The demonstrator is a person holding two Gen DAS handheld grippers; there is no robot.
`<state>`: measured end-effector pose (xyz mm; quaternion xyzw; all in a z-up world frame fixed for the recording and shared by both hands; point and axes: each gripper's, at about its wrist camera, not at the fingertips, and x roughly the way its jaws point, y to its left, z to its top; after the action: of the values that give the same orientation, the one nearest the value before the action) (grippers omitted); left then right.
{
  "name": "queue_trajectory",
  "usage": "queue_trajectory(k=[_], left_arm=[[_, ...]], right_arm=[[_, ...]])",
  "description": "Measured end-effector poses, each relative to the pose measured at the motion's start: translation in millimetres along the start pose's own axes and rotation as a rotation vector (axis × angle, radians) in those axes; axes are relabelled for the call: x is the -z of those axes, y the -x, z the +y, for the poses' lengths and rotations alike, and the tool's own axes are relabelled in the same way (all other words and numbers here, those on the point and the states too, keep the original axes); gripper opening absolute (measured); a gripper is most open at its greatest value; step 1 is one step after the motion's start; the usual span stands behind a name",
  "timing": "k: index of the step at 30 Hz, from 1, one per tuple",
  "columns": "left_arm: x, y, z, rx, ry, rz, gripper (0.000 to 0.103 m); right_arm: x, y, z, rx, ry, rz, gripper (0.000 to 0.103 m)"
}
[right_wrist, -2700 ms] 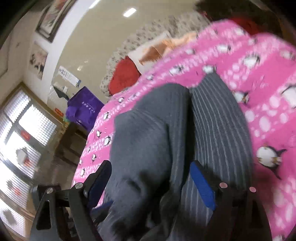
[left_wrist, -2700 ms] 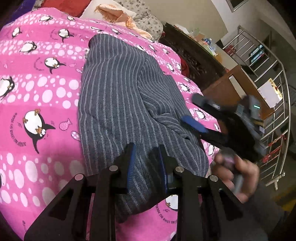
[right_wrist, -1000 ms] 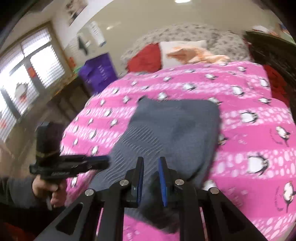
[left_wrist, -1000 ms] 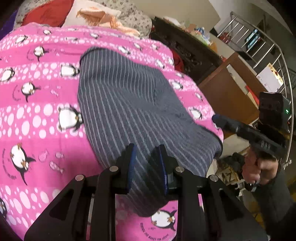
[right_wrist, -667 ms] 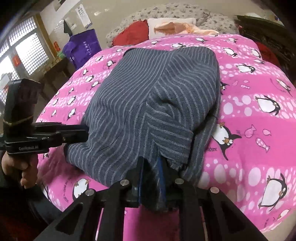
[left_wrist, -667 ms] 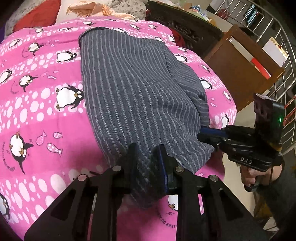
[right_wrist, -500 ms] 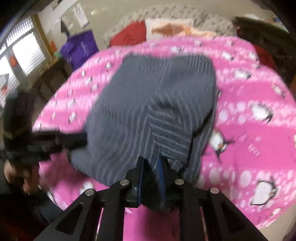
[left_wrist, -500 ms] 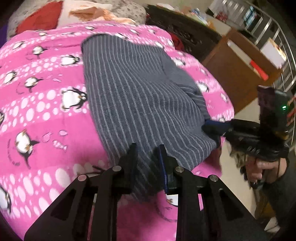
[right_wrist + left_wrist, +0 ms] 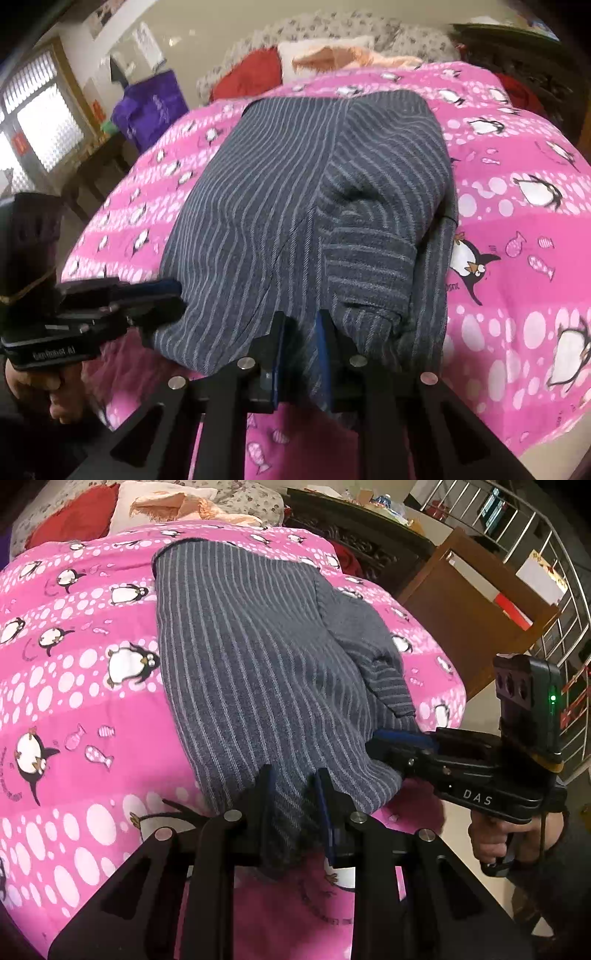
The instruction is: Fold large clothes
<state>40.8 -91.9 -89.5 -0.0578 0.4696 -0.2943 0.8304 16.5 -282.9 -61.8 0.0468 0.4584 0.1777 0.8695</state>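
Left wrist view: the left gripper [image 9: 293, 794] pinches the near hem of one striped garment [image 9: 251, 672] at the bed's near edge. Beside it, the right gripper [image 9: 388, 740] clamps the same hem; the right wrist view shows its narrow bite. The garment lies lengthwise along the bed [image 9: 74, 701]. Beyond lie two pillows [image 9: 74, 517].

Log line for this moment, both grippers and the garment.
left gripper: shut on striped garment near hem | right gripper: shut on same hem | garment flat on pink blanket
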Motion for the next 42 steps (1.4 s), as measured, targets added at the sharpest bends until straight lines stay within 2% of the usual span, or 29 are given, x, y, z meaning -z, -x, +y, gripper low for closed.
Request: queue_trajectory(k=[2,4,7,8,11,13,15,19,21,23,28,32,34,37,39,42], left_arm=[[-21.3,14.7,8.5,0.011,0.05,-0.042,0.022],[-51.5,25.2,22.3,-0.012,0.098,-0.117,0.022],[-115.1,12.0,51.0,-0.092,0.173,-0.186,0.022],[-132.9,3.4,58.7,-0.102,0.19,-0.192,0.022],[-176.1,-31.8,77.6,-0.175,0.213,-0.17,0.022],[-192.5,-58.7,90.0,-0.167,0.28,-0.132,0.022],[-202.5,-81.0,89.7,-0.196,0.283,-0.1,0.022],[-210.2,-111.1,87.0,-0.262,0.262,-0.09,0.025],[-206.9,-118.4,83.6,-0.304,0.221,-0.109,0.025],[-204.2,-122.3,80.3,-0.336,0.193,-0.129,0.025],[-202.1,-127.7,79.3,-0.356,0.188,-0.159,0.025],[-200.8,-124.9,80.0,-0.335,0.197,-0.174,0.025],[-199.7,-113.2,82.6,-0.288,0.225,-0.17,0.025],[-192.1,-79.6,73.3,-0.283,0.243,-0.157,0.025],[-178.7,-53.5,58.6,-0.276,0.24,-0.185,0.025],[-156.4,-46.4,43.5,-0.288,0.236,-0.197,0.026]], right_arm=[[-16.1,15.6,3.8,0.015,0.007,-0.002,0.016],[-41.3,39.2,5.8,0.044,-0.01,-0.084,0.019],[-84.2,53.5,4.5,0.144,-0.117,-0.183,0.04],[-97.2,52.7,0.4,0.176,-0.16,-0.212,0.044],[-128.0,34.8,-15.4,0.241,-0.294,-0.268,0.044],[-140.5,6.9,-34.1,0.266,-0.387,-0.23,0.044],[-138.6,-14.8,-41.5,0.326,-0.391,-0.198,0.044],[-116.2,-48.5,-52.4,0.384,-0.307,-0.201,0.045],[-112.0,-53.4,-56.0,0.375,-0.286,-0.222,0.046],[-110.3,-58.2,-65.2,0.332,-0.311,-0.217,0.047],[-105.7,-64.1,-85.4,0.232,-0.377,-0.215,0.047],[-108.5,-65.8,-83.7,0.239,-0.366,-0.203,0.048],[-110.7,-63.3,-83.6,0.24,-0.37,-0.193,0.048],[-119.5,-46.8,-79.3,0.25,-0.382,-0.189,0.048],[-131.0,-29.4,-75.2,0.266,-0.388,-0.224,0.048],[-162.8,-13.3,-60.1,0.291,-0.325,-0.293,0.048]])
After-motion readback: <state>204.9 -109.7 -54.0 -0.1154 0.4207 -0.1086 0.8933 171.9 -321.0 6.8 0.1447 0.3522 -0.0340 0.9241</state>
